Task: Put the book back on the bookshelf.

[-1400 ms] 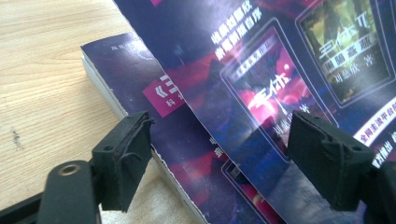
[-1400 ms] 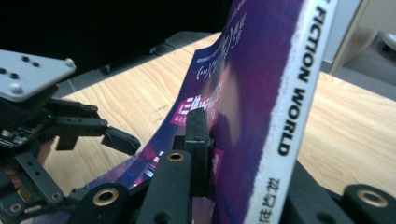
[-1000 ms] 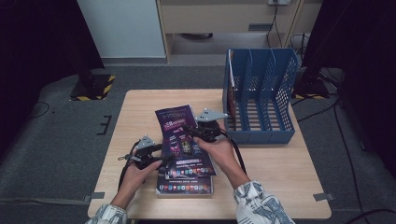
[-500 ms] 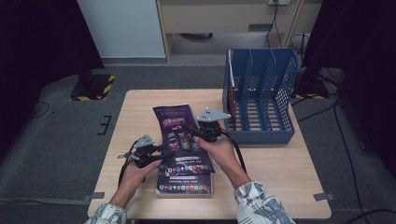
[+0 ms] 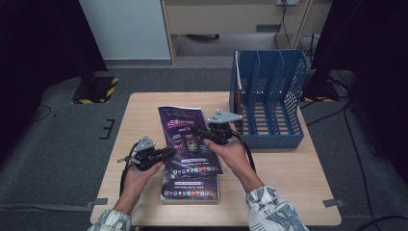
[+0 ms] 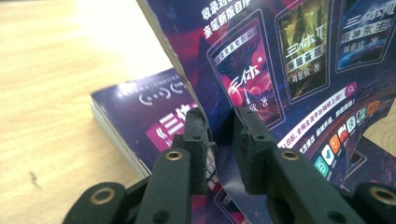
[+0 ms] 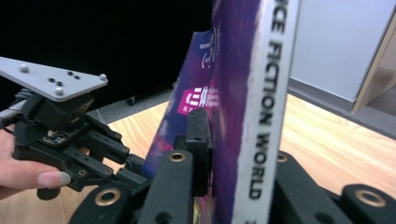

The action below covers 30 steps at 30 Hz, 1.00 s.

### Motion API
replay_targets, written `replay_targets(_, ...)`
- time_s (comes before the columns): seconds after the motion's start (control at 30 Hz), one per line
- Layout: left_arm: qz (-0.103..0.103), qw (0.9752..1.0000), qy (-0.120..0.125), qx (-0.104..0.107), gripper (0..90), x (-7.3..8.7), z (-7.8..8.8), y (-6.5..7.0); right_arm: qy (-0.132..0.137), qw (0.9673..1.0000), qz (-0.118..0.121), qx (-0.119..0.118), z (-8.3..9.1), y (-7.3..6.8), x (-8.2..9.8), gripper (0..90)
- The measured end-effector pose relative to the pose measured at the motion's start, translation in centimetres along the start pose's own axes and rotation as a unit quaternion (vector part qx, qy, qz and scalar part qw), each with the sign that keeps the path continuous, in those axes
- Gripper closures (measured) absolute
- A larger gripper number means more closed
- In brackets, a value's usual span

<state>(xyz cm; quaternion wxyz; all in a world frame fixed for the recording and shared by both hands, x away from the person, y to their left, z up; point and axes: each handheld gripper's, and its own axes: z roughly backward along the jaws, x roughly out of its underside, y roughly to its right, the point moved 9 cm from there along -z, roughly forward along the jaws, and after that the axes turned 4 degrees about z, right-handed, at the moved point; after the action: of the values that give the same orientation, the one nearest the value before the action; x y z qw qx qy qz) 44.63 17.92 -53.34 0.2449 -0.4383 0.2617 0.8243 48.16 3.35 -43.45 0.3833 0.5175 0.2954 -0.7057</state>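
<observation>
Left gripper (image 5: 168, 153) jaws just closed on the magazine (image 5: 188, 139); right gripper (image 5: 201, 134) clamps its spine. I'd keep it upright, aiming for the blue file rack (image 5: 269, 96).

Purple magazine (image 5: 188, 139), white spine; blue mesh file rack (image 5: 274, 96); black tongs (image 5: 169, 153).

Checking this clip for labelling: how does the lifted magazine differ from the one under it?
The lifted magazine is raised off the table and tilted, gripped at its edges by both hand-held grippers; the lower magazine lies flat on the table, ungripped. The lifted one partly hides the lower one. Both share the same purple cover.
</observation>
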Motion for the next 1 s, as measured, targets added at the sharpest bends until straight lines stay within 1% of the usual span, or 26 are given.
replay_targets(0.07,-0.011,0.9999,0.005,-0.006,75.9,-0.3,0.3,0.0,-0.001,1.0,0.005,-0.001,0.1,0.0,-0.4,78.7)
replay_targets(0.2,-0.029,0.9992,0.021,-0.016,77.0,-1.0,0.9,-0.1,0.008,0.9999,0.013,-0.007,0.3,-0.2,-1.3,76.9)
replay_targets(0.27,-0.032,0.9988,0.031,-0.022,77.4,-1.3,1.3,-0.2,0.011,0.9997,0.018,-0.011,0.4,-0.3,-1.8,76.7)
replay_targets(0.37,-0.035,0.9982,0.042,-0.025,78.3,-1.7,1.8,-0.4,0.017,0.9994,0.023,-0.017,0.4,-0.5,-2.4,74.8)
replay_targets(0.43,-0.042,0.9976,0.048,-0.026,78.7,-1.9,2.0,-0.4,0.021,0.9993,0.024,-0.018,0.4,-0.6,-2.7,74.4)
replay_targets(0.67,-0.052,0.997,0.053,-0.022,79.4,-2.1,2.2,-0.2,0.027,0.9986,0.037,-0.025,0.7,-0.7,-3.5,72.6)
replay_targets(0.77,-0.055,0.9967,0.055,-0.022,79.4,-2.2,2.2,-0.1,0.033,0.9982,0.043,-0.028,0.8,-0.9,-4.2,72.0)
replay_targets(0.9,-0.062,0.9964,0.055,-0.021,79.4,-2.2,2.3,0.0,0.029,0.9975,0.056,-0.03,0.8,-1.1,-4.8,72.6)
replay_targets(1.0,-0.064,0.9963,0.055,-0.019,79.4,-2.2,2.3,0.0,0.027,0.9973,0.059,-0.035,0.7,-1.1,-4.9,73.4)
